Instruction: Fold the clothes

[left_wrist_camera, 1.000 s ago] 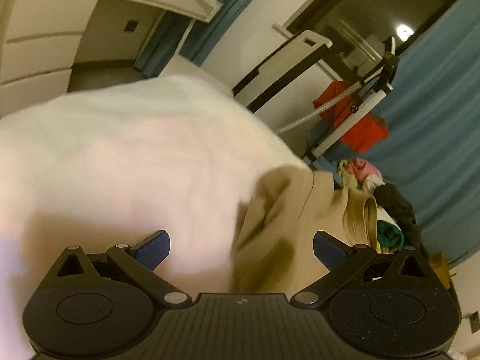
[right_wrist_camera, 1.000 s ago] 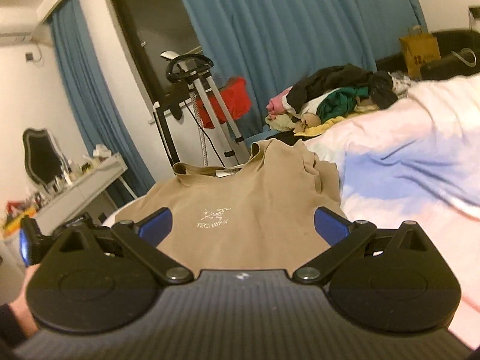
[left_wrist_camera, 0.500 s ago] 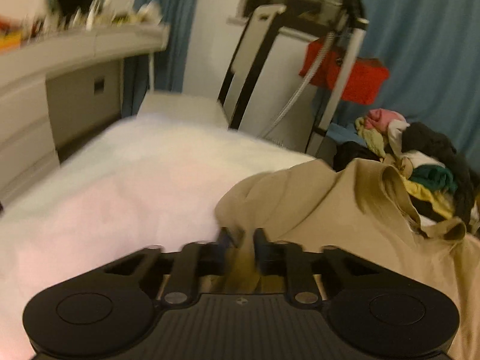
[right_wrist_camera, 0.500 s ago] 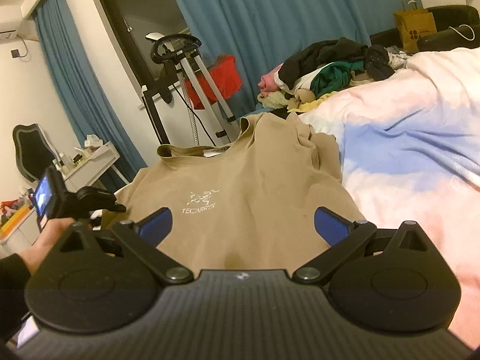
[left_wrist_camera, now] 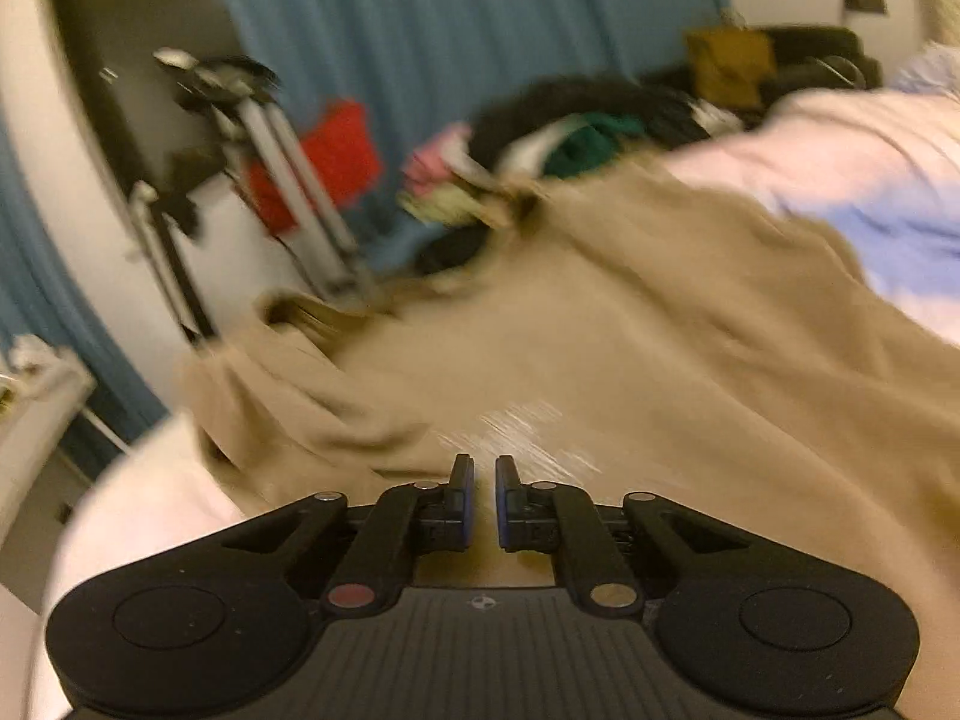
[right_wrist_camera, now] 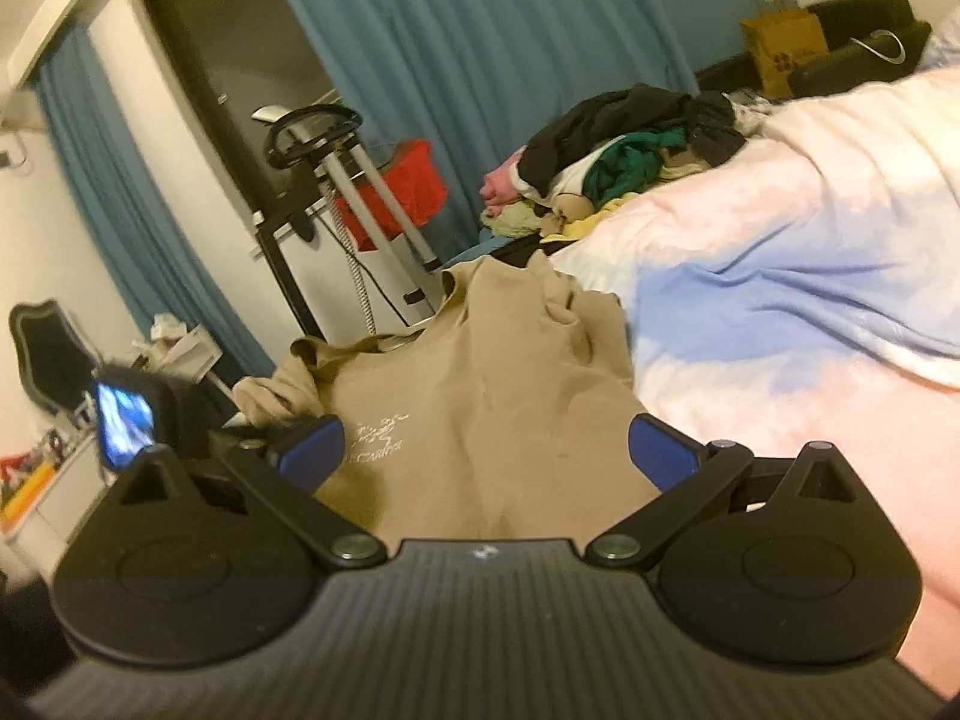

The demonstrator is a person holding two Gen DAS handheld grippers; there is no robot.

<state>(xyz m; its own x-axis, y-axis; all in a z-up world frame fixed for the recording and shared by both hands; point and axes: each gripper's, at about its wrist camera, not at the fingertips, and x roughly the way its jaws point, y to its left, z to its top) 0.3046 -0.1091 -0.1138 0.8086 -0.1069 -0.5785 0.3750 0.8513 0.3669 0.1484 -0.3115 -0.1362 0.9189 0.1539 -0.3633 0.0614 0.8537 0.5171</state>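
The nearly closed left gripper (left_wrist_camera: 483, 483) is pinching the tan cotton T-shirt's (right_wrist_camera: 480, 396) left edge, while the wide-open right gripper (right_wrist_camera: 486, 447) is hovering over its middle.

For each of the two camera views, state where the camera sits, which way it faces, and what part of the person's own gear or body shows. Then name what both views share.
Left wrist: sits on the left claw, looking along its nearly closed fingers over the tan shirt toward the blue curtain; blurred.
Right wrist: sits on the right claw, open above the same tan shirt, facing the curtain; the left claw shows at lower left.
Shared: shirt, curtain, clothes pile, red garment, pink-and-blue bedding.
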